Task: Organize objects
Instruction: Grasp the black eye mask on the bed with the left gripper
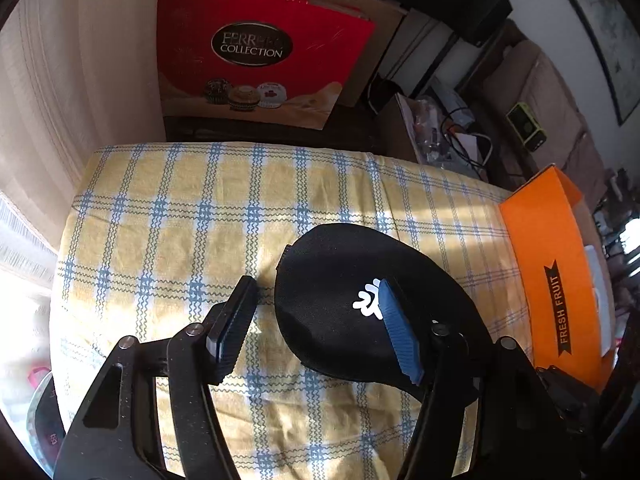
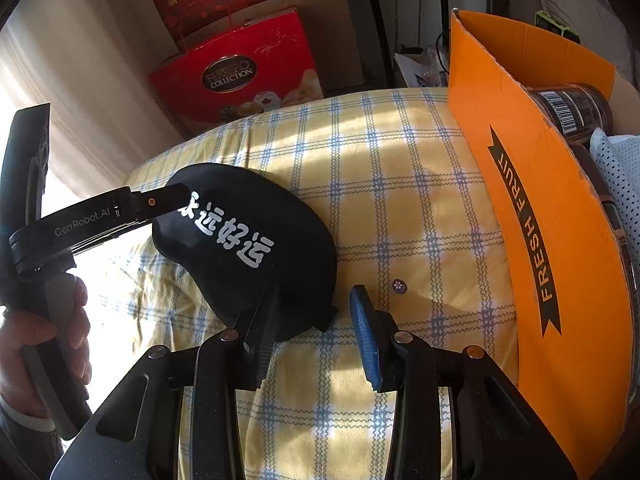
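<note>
A black eye mask (image 1: 340,280) with white characters lies flat on a yellow and blue checked cloth (image 1: 180,220). My left gripper (image 1: 316,286) stands open over the mask's left end. Its blue pad (image 1: 400,332) is above the mask, and its black finger (image 1: 236,320) is over bare cloth beside the mask's edge. In the right wrist view, my right gripper (image 2: 316,292) is open at the other end of the mask (image 2: 248,236). Its black finger (image 2: 264,336) overlaps the mask's tip, while its blue pad (image 2: 368,340) stays apart from it over the cloth. A hand (image 2: 40,328) holds the left gripper there.
An orange "FRESH FRUIT" box (image 2: 532,200) stands open at the cloth's right edge, with a dark labelled jar (image 2: 572,108) and a white mesh item (image 2: 616,168) inside. A red Ferrero bag (image 1: 256,52) stands behind the table. A curtain (image 1: 80,80) hangs at the left.
</note>
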A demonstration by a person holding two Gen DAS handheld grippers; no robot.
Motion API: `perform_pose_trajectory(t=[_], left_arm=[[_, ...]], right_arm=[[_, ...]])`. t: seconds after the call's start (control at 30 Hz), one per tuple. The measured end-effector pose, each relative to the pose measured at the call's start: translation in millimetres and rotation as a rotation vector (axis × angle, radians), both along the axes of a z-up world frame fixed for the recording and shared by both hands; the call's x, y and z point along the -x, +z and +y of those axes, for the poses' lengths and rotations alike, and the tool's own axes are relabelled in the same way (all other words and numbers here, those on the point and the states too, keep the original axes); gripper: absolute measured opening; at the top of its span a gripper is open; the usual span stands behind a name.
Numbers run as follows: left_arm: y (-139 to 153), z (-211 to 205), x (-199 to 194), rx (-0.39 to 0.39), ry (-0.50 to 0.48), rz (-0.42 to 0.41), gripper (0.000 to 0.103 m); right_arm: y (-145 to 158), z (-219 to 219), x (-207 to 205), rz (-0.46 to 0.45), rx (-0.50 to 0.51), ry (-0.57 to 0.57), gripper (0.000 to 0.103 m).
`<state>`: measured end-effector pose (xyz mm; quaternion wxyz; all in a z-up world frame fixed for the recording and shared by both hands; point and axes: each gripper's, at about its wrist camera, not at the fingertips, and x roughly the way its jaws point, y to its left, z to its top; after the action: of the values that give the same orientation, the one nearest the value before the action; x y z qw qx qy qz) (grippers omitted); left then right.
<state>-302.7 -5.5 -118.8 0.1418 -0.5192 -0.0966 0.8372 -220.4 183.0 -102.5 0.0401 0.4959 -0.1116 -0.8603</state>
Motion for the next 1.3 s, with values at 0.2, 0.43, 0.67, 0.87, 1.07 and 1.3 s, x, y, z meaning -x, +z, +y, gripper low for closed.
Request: perform_pose_trajectory(t=[0.2,0.43,0.67,0.87,1.07,1.3], left_arm=[[3,1,-1,-0.001,0.000,-0.002,0.032],[18,-21,-10,-0.073,0.043,0.022,0.007],[37,-22,-38,-0.108,0.006,0.048,0.005],[40,-27,-59,-0.121,0.010,0.020,0.005],[26,-29,-62,-0.121,0.000,-0.015,0.008],[9,-31,-53,-0.144,0.039,-0.032,0.010]], right_arm=[[-1,0,2,-0.005,0.025,-0.004,0.023],[8,10,-1,0.040,0.070,-0.009,0.008],[30,9,-17,0.101,0.132,0.009,0.006],[27,9,-24,0.082,0.154,0.013,0.006],[13,12,-26,0.048,0.212,0.009,0.017],[-11,18,-18,0.007,0.281,-0.002,0.025]])
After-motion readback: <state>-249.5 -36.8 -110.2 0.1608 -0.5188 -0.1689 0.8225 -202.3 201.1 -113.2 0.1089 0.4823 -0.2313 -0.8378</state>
